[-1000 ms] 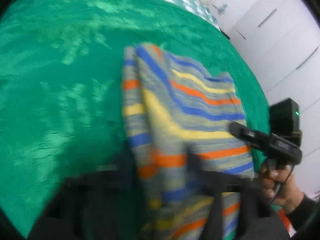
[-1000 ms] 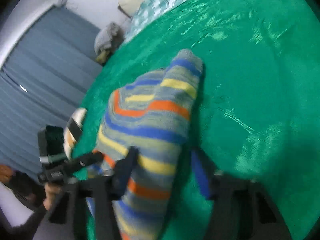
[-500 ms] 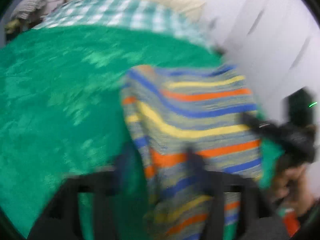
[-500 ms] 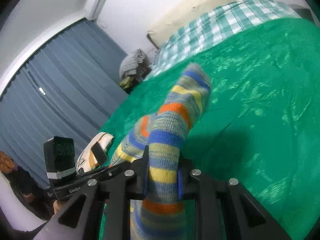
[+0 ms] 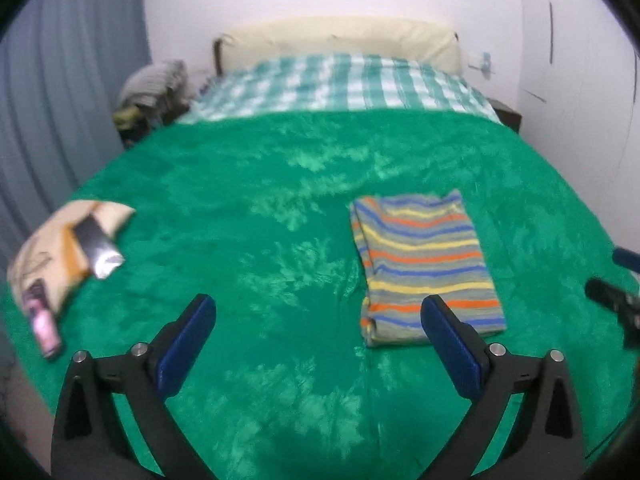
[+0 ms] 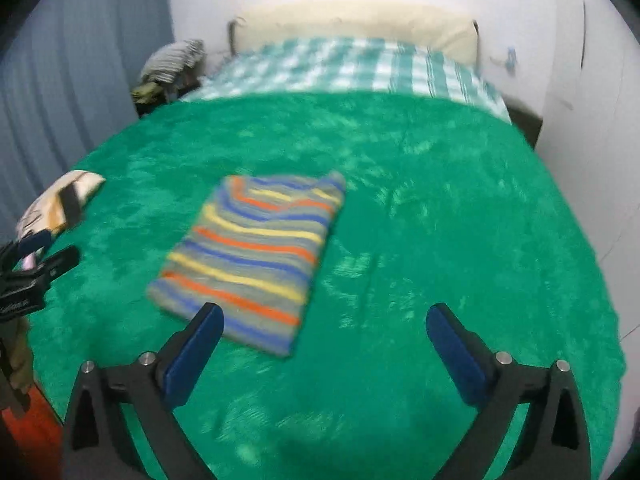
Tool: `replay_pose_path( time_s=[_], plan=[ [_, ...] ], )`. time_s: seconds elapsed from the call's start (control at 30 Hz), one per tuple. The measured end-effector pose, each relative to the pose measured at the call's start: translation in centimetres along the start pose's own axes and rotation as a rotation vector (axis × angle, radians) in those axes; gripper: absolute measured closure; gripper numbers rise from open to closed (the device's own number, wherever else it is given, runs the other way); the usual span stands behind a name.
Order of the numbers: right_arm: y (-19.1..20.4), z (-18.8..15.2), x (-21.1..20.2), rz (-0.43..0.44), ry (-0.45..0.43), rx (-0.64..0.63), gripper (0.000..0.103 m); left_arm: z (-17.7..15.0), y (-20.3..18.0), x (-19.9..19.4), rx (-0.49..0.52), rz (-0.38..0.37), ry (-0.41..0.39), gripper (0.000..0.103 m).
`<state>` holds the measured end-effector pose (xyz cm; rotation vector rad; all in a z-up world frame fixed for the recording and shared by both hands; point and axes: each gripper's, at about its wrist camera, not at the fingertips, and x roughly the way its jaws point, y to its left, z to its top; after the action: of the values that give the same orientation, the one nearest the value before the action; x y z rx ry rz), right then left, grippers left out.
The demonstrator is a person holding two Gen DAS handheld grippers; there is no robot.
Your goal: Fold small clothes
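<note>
Lying flat on plush green blanket (image 5: 280, 208), mid-bed: striped knit garment (image 5: 424, 272), folded into a soft rectangle, bands of grey, blue, yellow, orange. Hovering above near edge: left gripper (image 5: 316, 334) and right gripper (image 6: 324, 344), blue-padded jaws just opening, now gaping wide, gripping nothing.

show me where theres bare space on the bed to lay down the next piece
Widest free patch: the green blanket between the folded striped garment and the pillow with small items at its left edge. Also bare: the strip between the garment and the checked sheet, and right of the garment in the right wrist view. Crowded only at that left edge.
</note>
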<state>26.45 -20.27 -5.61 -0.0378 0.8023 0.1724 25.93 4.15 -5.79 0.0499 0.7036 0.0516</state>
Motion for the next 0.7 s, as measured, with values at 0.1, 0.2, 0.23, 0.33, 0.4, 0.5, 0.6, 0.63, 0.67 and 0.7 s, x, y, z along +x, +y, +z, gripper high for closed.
replay_pose_path(
  time_s=[0.1, 0.2, 0.23, 0.33, 0.4, 0.5, 0.6, 0.63, 0.67, 0.7],
  plan=[
    [2.7, -0.1, -3.7, -0.008, -0.053, -0.05, 0.001, -0.2, 0.3, -2.9, -0.006, 0.026, -0.014, 0.001],
    [4.2, -0.9, -6.4, -0.039, -0.067, -0.08, 0.001, -0.7, -0.1, -5.2, 0.007, 0.096, -0.013, 0.0],
    [4.6, -1.2, -7.4, -0.045, -0.069, -0.081, 0.001, -1.0, -0.3, -5.7, 0.013, 0.123, -0.012, 0.0],
    [5.6, -2.1, -9.8, -0.036, -0.076, -0.081, 0.001, -2.0, -0.7, -7.2, 0.03, 0.142, 0.051, 0.001],
    [6.4, -2.9, -11.5, -0.03, -0.065, -0.083, 0.001, -3.0, -0.5, -8.0, -0.004, 0.098, 0.119, 0.001],
    [6.9, -4.2, -13.4, -0.016, -0.041, -0.06, 0.001, -4.3, -0.2, -9.3, -0.045, 0.062, 0.178, 0.001],
    [6.7, -5.1, -14.4, -0.013, -0.004, -0.035, 0.001, -5.4, -0.3, -11.0, -0.057, 0.054, 0.188, 0.001],
    [6.7, -5.5, -14.8, -0.01, 0.018, -0.029, 0.001, -5.6, -0.4, -11.4, -0.056, 0.054, 0.186, 0.001],
    [6.6, -5.9, -15.3, -0.004, 0.033, -0.023, 0.001, -5.8, -0.4, -12.0, -0.052, 0.055, 0.182, 0.001],
    [6.6, -6.3, -15.9, 0.002, 0.043, -0.018, 0.001, -5.9, -0.5, -12.5, -0.049, 0.061, 0.176, 0.001]
  ],
)
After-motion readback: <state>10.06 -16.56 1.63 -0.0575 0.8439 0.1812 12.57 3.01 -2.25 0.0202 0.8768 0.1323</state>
